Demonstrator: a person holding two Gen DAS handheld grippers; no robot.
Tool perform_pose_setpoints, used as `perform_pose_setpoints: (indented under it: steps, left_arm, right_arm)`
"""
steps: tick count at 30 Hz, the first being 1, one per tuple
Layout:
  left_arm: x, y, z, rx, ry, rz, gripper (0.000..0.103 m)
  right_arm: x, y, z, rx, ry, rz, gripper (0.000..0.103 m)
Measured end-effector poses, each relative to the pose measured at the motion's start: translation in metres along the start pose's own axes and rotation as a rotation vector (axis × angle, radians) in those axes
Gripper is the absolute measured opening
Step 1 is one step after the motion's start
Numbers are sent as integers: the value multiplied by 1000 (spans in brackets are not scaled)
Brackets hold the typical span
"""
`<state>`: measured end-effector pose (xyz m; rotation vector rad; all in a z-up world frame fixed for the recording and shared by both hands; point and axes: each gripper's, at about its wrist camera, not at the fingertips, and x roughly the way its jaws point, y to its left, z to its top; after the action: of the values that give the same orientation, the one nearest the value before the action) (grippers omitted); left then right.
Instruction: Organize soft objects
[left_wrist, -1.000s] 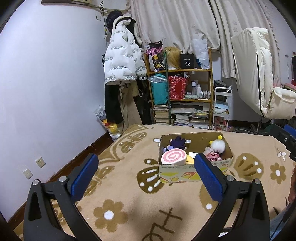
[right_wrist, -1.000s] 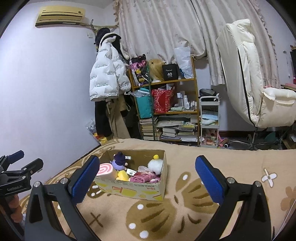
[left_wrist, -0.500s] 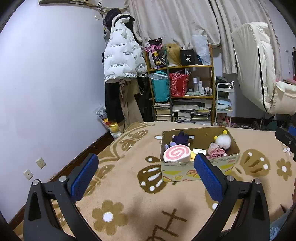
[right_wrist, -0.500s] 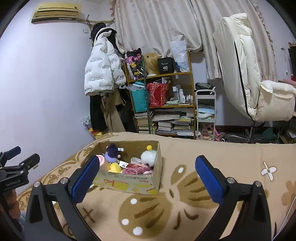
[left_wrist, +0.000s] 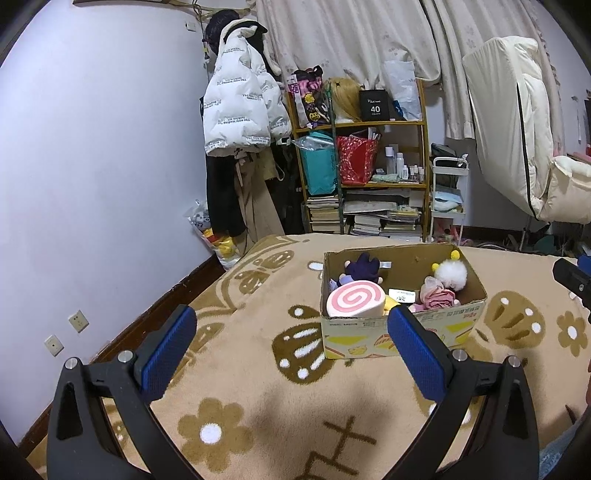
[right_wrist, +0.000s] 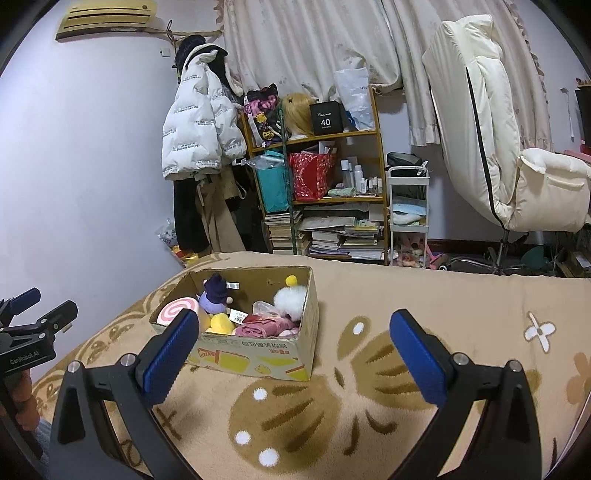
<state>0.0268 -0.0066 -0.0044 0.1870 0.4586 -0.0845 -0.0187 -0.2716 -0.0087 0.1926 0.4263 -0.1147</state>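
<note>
Currently my left gripper (left_wrist: 288, 328) and right gripper (right_wrist: 293, 332) hover with jaws wide and empty before the box (left_wrist: 399, 328), where the soft toys (right_wrist: 251, 310) already lie, fitting either unpacking or finished packing.

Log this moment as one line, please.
left gripper: open, empty | right gripper: open, empty | cardboard box: on blanket, holds soft toys | loose toys outside box: none visible
</note>
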Motion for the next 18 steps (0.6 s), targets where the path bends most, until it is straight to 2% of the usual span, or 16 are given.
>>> perform_pose_setpoints:
  steps: [18]
  left_arm:
    - [4, -3, -2, 1, 2, -13, 102]
  right_arm:
    - [0, 0, 0, 1, 0, 1, 103]
